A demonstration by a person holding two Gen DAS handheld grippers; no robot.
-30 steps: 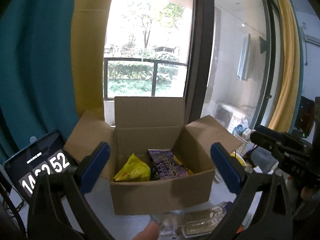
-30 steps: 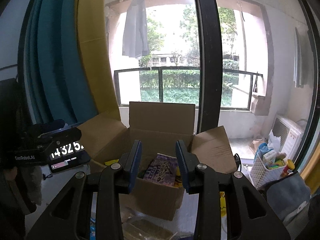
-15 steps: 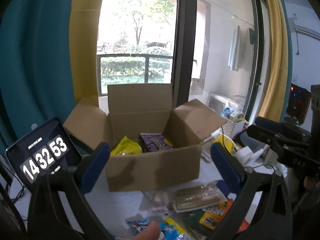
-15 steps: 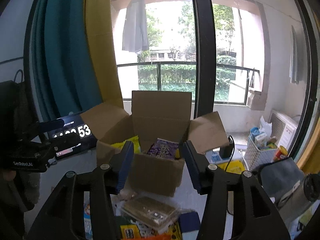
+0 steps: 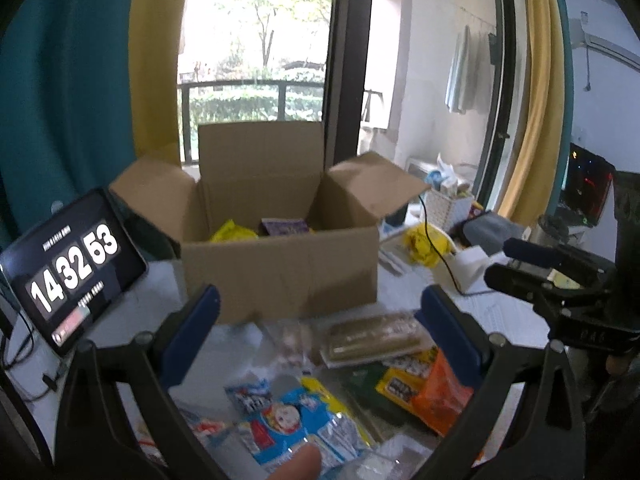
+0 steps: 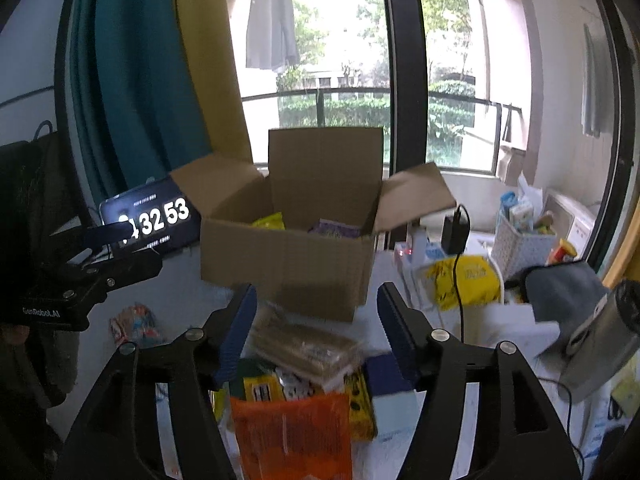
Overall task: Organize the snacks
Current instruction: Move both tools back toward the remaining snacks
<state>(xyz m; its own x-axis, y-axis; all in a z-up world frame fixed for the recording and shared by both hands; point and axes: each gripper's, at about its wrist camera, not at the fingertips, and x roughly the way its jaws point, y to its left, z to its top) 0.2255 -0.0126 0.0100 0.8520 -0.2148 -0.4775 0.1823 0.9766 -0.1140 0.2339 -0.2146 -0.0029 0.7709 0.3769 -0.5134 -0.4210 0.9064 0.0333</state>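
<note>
An open cardboard box [image 5: 280, 268] [image 6: 288, 264] stands on the table, with a yellow bag [image 5: 232, 234] and a purple bag [image 5: 286, 226] inside. In front of it lies a pile of snacks: a clear tray of brown bars [image 5: 372, 338] [image 6: 304, 346], an orange packet [image 5: 440, 400] [image 6: 292, 436] and a blue packet [image 5: 296, 424]. My left gripper [image 5: 319, 308] hovers open over the pile's left part, holding nothing. My right gripper [image 6: 317, 300] hangs above the tray and orange packet; its jaws are opening with nothing gripped.
A tablet clock [image 5: 68, 272] leans left of the box. To the right are a yellow bag [image 6: 464, 280], a charger with cable [image 6: 454, 232], a white basket [image 6: 520, 240], a grey cloth [image 6: 560, 288] and a steel flask [image 6: 604, 340]. A thumb [image 5: 300, 464] shows at the bottom.
Both grippers drew back from the box and sank, so the snack pile came into view under them. The right jaws spread wider. The left jaws stayed wide apart.
</note>
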